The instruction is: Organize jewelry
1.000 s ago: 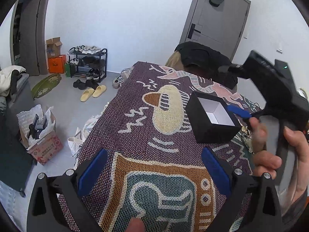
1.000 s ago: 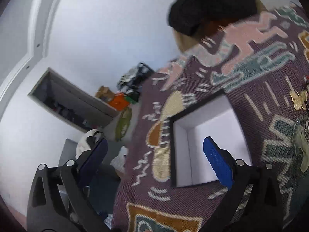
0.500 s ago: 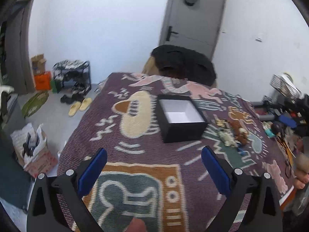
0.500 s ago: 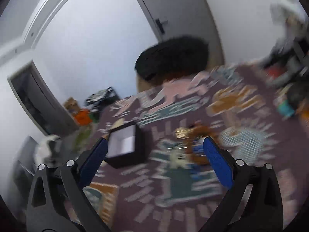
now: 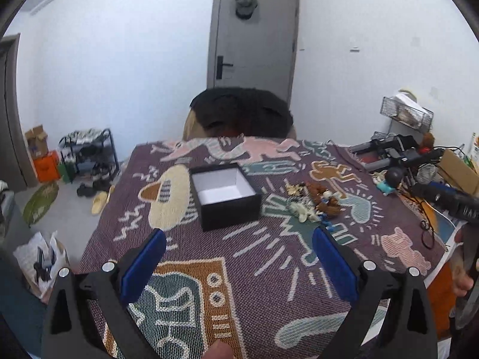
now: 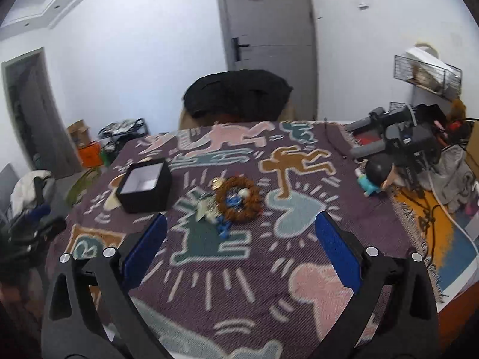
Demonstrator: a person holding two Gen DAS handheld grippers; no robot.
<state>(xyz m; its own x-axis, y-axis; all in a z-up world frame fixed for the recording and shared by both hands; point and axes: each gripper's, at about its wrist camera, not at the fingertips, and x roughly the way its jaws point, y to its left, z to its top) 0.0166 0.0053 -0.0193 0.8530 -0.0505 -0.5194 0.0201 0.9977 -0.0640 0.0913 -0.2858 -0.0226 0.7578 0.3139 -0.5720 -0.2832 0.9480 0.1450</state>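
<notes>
Hovering above the patterned woven surface (image 5: pixel 269 269), both the left gripper (image 5: pixel 238 257) and right gripper (image 6: pixel 239 239) hold their blue-padded fingers (image 6: pixel 335 248) spread, grasping nothing. Farther on, the jewelry pile with a brown beaded bracelet (image 6: pixel 238 200) lies just beside the open black square box (image 5: pixel 226 199).

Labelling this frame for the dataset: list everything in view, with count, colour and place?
open square black box with white lining: 1, empty, left of the jewelry, on the blanket
brown beaded bracelet: 1, lies in the jewelry pile
mixed small jewelry pieces: several, gold, white, blue, heaped right of the box
purple woven blanket with cartoon figures: 1, covers the table
blue cartoon figurine: 1, right edge of the blanket
black garment draped on a chair: 1, behind the table
grey door: 1, shut, back wall
left tongs: open, blue pads, above the blanket
right tongs: open, blue pads, near the pile
</notes>
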